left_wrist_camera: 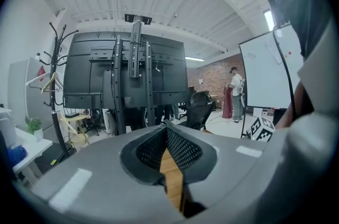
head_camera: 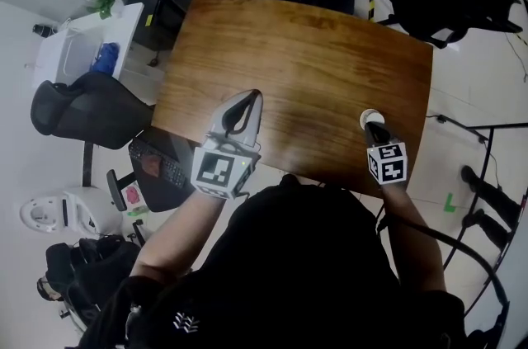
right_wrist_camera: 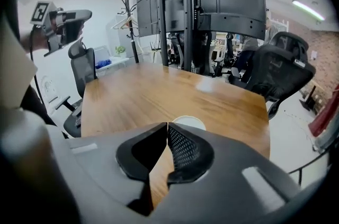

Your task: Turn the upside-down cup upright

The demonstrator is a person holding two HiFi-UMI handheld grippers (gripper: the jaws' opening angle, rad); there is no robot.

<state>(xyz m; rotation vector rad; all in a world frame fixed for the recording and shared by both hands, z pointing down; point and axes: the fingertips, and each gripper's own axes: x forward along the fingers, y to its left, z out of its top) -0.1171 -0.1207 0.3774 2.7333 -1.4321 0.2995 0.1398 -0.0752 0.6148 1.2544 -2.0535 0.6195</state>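
Standing near the right front edge of a glossy wood-grain table (head_camera: 313, 50): one small round white cup (head_camera: 369, 116), just beyond the right gripper (right_wrist_camera: 167, 124). Its grey, mesh-textured jaws are pressed together on nothing. Left gripper (left_wrist_camera: 167, 125): likewise closed, empty. Only the head view shows both grippers, well apart.

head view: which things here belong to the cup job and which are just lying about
For the job: cup, right gripper, left gripper, table.
Lying about: black chair, white desk.
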